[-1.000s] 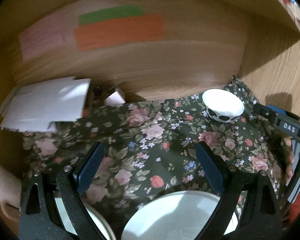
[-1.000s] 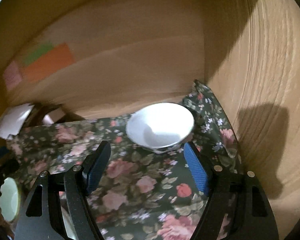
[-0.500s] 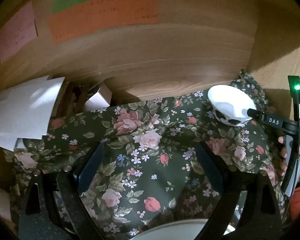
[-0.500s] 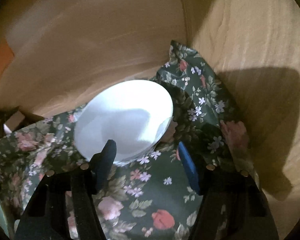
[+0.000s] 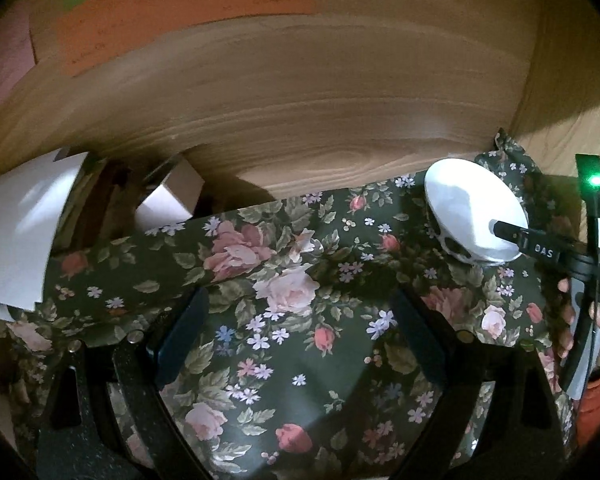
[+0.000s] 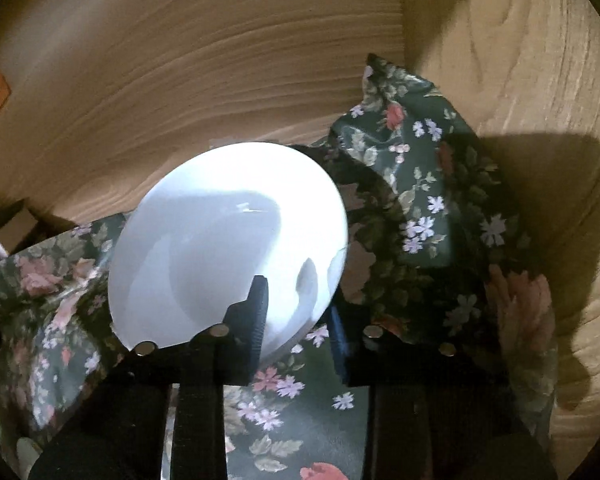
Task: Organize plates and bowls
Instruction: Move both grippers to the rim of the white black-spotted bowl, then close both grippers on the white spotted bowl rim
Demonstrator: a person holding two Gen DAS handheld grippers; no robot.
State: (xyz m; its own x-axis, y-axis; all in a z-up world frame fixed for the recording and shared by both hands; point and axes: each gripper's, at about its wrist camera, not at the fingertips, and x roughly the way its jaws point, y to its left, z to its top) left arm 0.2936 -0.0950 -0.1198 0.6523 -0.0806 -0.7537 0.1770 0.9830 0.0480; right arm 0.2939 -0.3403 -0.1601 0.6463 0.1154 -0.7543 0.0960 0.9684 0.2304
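A glossy, smooth ceramic bowl (image 6: 220,248) is seen on matt floral cloth (image 5: 292,344); grained wood is shown by the walls (image 5: 300,92).

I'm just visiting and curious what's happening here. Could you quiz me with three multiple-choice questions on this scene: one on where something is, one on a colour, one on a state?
1. Where does the white bowl sit?
A. on the floral cloth, near the wooden corner
B. on a stack of paper
C. on bare wood

2. What colour is the small light on the right handheld device?
A. red
B. green
C. blue

3. What is the right claw doing?
A. hanging open above the bowl
B. closed on the bowl's rim
C. gripping the cloth

Answers: 1 A, cloth lies under the bowl beside the corner; 2 B, it glows green; 3 B, one finger sits inside the rim, one outside, having just been closing.
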